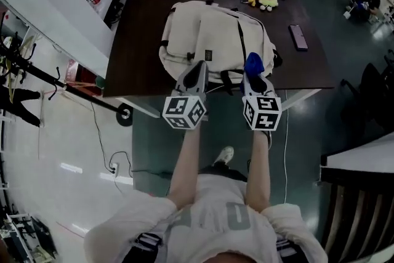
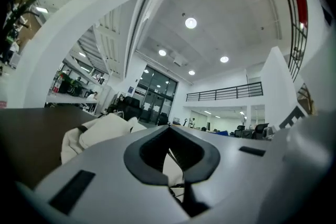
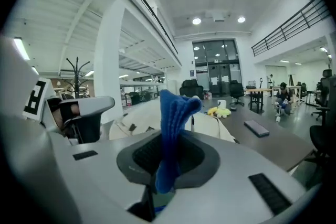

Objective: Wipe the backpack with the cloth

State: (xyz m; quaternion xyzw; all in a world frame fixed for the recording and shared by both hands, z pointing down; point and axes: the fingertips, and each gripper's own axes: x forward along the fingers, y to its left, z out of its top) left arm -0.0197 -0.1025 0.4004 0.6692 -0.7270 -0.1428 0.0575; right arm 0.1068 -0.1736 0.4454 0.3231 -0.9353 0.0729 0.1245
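Item: cream fabric backpack (image 1: 215,34), lying flat on the dark brown table (image 1: 138,40), with its lower end at the near edge.
Tool: blue knitted cloth (image 3: 173,123), pinched upright in the right gripper (image 1: 255,82), whose jaws are clamped on it.
Left gripper (image 1: 197,71): jaws together, nothing visibly held, poised by the backpack's near end.
Contact: cloth is over the bag's near right corner; whether it touches cannot be told.
Progress: wiping appears barely begun, if at all; the whole upper face looks left to do.
Edges: table drops off just under the grippers.
Room: bare tabletop on the left; yellow plush toy (image 1: 263,0) beyond the bag and flat dark rectangular device (image 1: 298,37) to its right, both apart from it.
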